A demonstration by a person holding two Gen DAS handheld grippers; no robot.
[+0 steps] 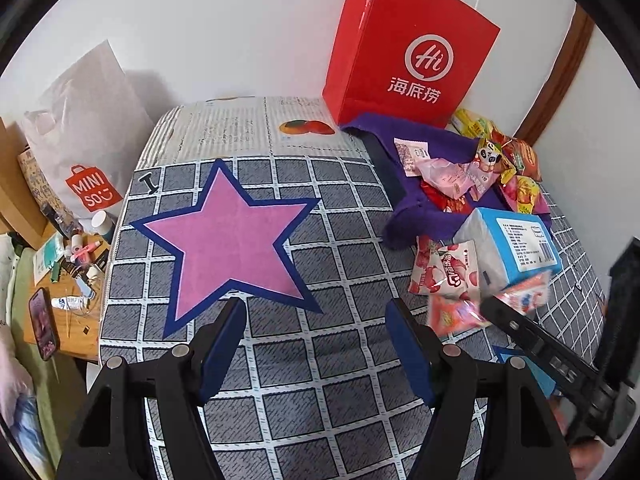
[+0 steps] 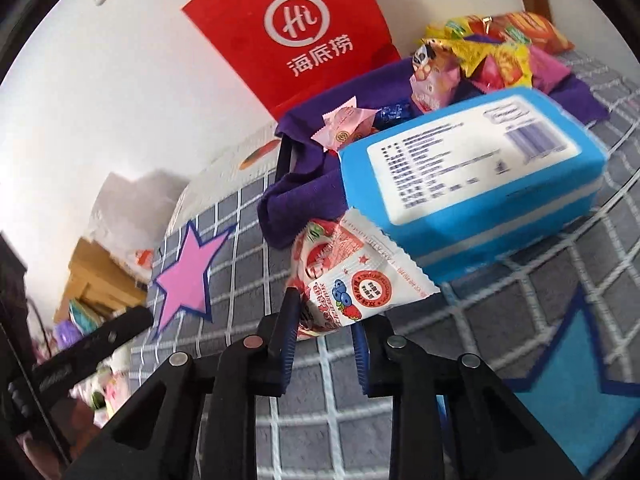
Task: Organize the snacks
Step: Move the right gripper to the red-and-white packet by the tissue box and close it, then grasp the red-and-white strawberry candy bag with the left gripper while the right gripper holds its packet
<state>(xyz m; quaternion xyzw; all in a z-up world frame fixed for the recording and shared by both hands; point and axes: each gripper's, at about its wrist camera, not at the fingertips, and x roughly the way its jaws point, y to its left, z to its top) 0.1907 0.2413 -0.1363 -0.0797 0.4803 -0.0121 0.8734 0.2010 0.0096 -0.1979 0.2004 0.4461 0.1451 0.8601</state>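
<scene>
Behind checked cloth (image 1: 320,380), red "Hi" bag (image 1: 408,48); white "MINISO" bag (image 1: 86,136).

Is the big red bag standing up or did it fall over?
Standing up. The red bag is upright against the white wall.

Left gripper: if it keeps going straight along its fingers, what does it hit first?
Probably the checked bedcover just short of the pink star mat. The left gripper is open with nothing between its fingers; the snacks lie off to its right. Depth is uncertain.
</scene>
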